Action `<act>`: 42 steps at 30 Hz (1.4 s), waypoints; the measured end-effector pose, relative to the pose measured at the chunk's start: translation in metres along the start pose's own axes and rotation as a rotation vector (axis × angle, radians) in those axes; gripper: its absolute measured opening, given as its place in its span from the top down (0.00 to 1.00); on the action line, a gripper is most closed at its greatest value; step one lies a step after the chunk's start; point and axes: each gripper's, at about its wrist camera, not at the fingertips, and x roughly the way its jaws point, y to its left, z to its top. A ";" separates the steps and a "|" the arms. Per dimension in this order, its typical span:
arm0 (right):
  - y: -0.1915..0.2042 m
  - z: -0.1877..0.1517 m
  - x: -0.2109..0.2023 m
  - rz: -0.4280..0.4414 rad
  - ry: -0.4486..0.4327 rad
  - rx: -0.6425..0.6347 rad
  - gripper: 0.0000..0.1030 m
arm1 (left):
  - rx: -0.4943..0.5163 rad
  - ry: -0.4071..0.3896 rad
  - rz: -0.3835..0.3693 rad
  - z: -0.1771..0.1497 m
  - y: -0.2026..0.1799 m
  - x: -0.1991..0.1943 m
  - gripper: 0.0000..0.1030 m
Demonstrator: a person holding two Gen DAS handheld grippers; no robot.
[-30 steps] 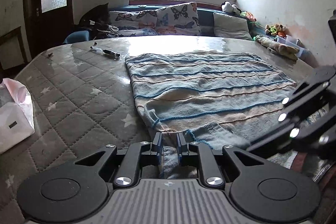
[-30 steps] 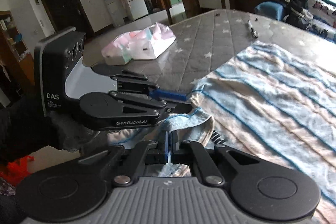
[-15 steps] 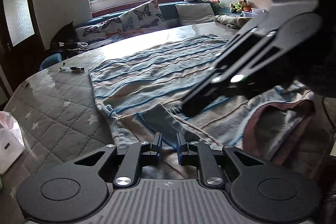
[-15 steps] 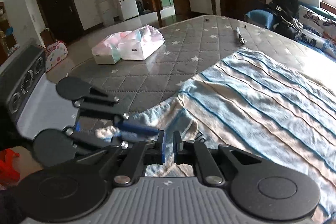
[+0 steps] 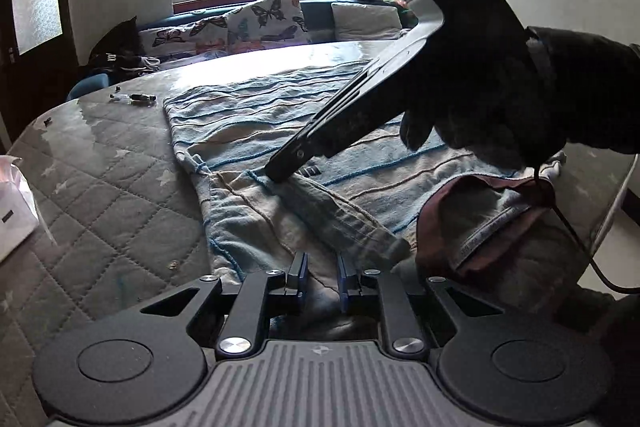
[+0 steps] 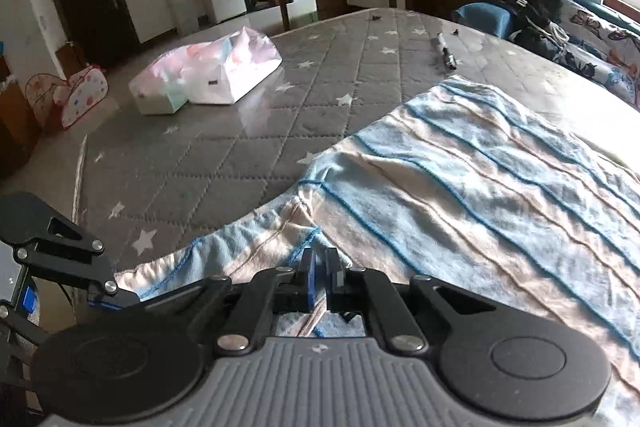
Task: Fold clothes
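In the left wrist view, the left gripper (image 5: 322, 277) sits low over the near edge of a striped blue-and-beige garment (image 5: 280, 131) spread on a grey quilted mattress (image 5: 100, 187). Its jaws stand a clear gap apart with cloth showing between and below them; nothing is clamped. The right gripper (image 5: 276, 175) reaches in from the upper right, held by a black-gloved hand (image 5: 500, 99), its tip down on a folded-over sleeve; from here its fingertips merge into one dark point, so how far apart they are cannot be told. The glove and device hide much of the garment's right side. A pink-lined fold (image 5: 480, 211) near the right edge is partly covered and hard to identify. A marker (image 5: 134, 98) lies on the mattress beyond the garment's far left corner.

In the right wrist view, the right gripper (image 6: 320, 273) has its jaws nearly closed, with only a narrow slit between, a pinch of the sleeve's blue-stitched edge rising into it. The garment (image 6: 480, 179) runs off the right edge. Part of the left gripper (image 6: 60, 259) shows at the lower left, cut off by the frame. A pale plastic bag (image 6: 212, 71) lies well apart on the mattress (image 6: 240, 155).
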 end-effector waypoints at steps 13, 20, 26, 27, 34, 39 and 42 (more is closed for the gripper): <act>0.020 -0.012 -0.069 -0.027 -0.042 -0.127 0.72 | 0.043 0.012 -0.032 0.003 -0.008 0.008 0.77; 0.003 -0.055 -0.128 -0.175 -0.022 -0.051 0.70 | 0.164 0.050 -0.083 -0.009 -0.016 -0.010 0.77; -0.007 -0.109 -0.162 -0.300 0.080 0.022 0.69 | 0.266 0.054 -0.055 -0.012 -0.027 -0.022 0.62; -0.005 -0.114 -0.165 -0.306 0.088 0.015 0.69 | 0.292 0.055 -0.045 -0.013 -0.030 -0.024 0.61; 0.011 -0.151 -0.182 -0.337 0.146 -0.049 0.58 | 0.382 0.042 -0.024 -0.017 -0.043 -0.015 0.53; 0.023 -0.164 -0.167 -0.351 0.166 -0.131 0.51 | 0.408 0.023 -0.011 -0.017 -0.048 -0.008 0.53; 0.023 -0.167 -0.165 -0.349 0.150 -0.134 0.50 | 0.399 0.015 -0.029 -0.016 -0.049 -0.005 0.66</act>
